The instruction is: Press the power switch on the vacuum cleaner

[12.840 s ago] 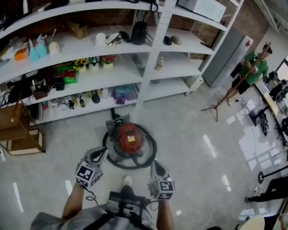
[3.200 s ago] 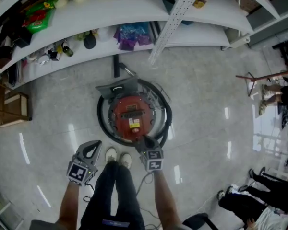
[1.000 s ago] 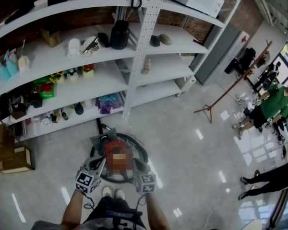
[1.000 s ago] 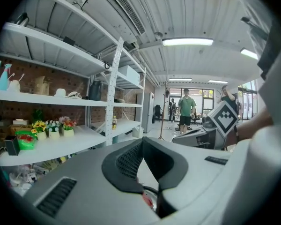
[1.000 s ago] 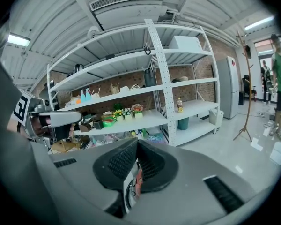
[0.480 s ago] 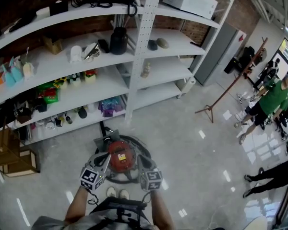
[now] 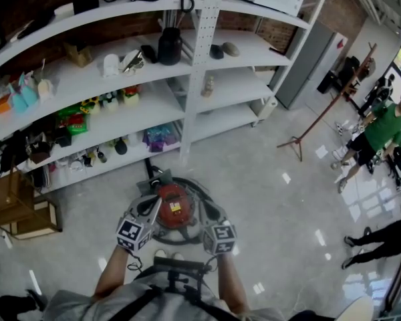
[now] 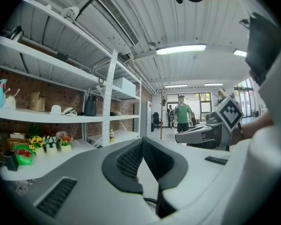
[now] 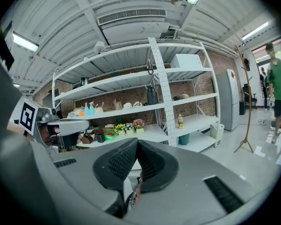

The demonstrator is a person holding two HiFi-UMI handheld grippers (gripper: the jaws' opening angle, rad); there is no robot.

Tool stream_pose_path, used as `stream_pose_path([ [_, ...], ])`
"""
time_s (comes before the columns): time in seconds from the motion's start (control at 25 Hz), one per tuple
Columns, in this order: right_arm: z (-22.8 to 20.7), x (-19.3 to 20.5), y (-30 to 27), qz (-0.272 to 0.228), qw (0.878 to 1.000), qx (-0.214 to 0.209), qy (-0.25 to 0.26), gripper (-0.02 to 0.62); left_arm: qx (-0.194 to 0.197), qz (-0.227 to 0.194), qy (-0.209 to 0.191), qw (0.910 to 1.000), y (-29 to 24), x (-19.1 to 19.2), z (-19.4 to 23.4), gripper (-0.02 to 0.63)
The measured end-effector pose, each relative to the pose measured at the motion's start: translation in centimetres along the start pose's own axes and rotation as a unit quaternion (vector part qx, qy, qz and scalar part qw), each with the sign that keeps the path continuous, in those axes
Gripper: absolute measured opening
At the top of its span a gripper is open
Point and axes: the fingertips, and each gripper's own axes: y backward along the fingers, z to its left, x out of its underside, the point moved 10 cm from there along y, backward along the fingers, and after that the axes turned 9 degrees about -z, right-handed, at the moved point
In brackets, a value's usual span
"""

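while the person stands upright over it, the round red canister vacuum cleaner (image 7: 173,204) sits on the glossy grey floor (image 7: 267,179) just ahead of their shoes, ringed by its coiled black hose (image 7: 202,191) and close to the foot of the white metal shelving (image 7: 207,59). both tongs are held up in front of the body, well above the machine. the left tongs (image 7: 150,206) are closed, pads meeting at the tip with nothing between them, and the left gripper view (image 8: 143,142) looks out level at the shelves rather than down. the right tongs (image 7: 210,212) are likewise closed and empty, their view (image 9: 136,144) also aimed across the room.

the power switch cannot be picked out on the red top from this height; only a small yellow label shows there. judging by that, the press is not under way.

the main risk is aim: coming down from so high with both cameras pointed away, a closed tip could land on the label or the lid instead of the switch. a push off-centre might tip or slide the canister on the slick floor. the hose lies right beside the feet, so a step forward could catch it and drag the machine out of position.
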Motion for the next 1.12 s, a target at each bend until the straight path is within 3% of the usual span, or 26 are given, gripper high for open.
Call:
stream_pose_path([
  [1.12,3.5,-1.9,4.3,-0.037,0.999,0.000,0.008,0.005,-0.024,-0.035,-0.027,0.9987,4.0,-2.7,0.2,0.008],
])
